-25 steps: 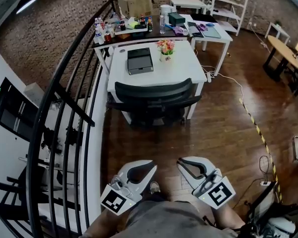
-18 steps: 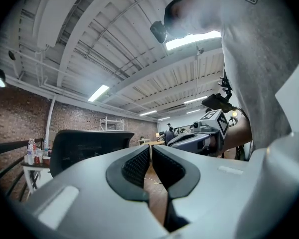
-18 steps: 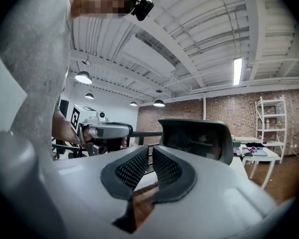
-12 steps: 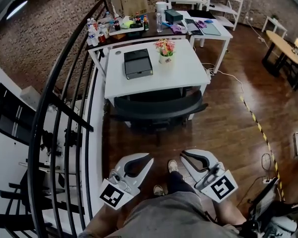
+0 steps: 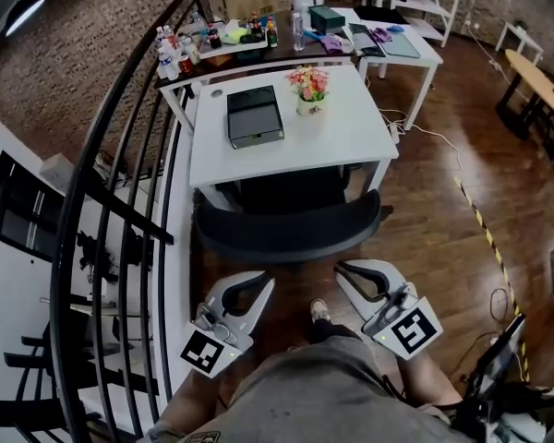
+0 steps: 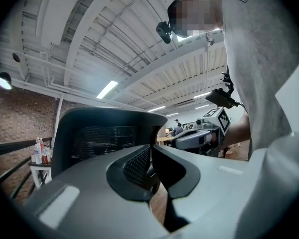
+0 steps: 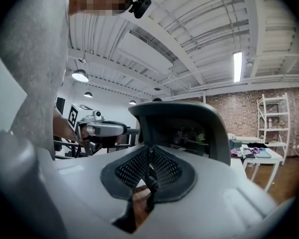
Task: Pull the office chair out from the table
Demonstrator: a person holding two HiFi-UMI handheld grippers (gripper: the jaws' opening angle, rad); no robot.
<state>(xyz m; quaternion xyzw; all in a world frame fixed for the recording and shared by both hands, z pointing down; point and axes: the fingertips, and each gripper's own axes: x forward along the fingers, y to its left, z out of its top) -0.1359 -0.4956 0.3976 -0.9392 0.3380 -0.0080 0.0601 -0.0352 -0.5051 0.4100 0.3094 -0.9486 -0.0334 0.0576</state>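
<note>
The black office chair (image 5: 286, 231), with curved mesh back, stands at 12 o'clock, seat under the white table (image 5: 351, 141). Left gripper (image 5: 264, 282) and right gripper (image 5: 343, 269): jaws together, empty.

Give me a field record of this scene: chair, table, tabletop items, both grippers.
office chair: pushed in, seat under the table, backrest toward the person
table: white
on table: black box; flower pot
left gripper: shut, empty, short of the backrest
right gripper: shut, empty, short of the backrest
</note>
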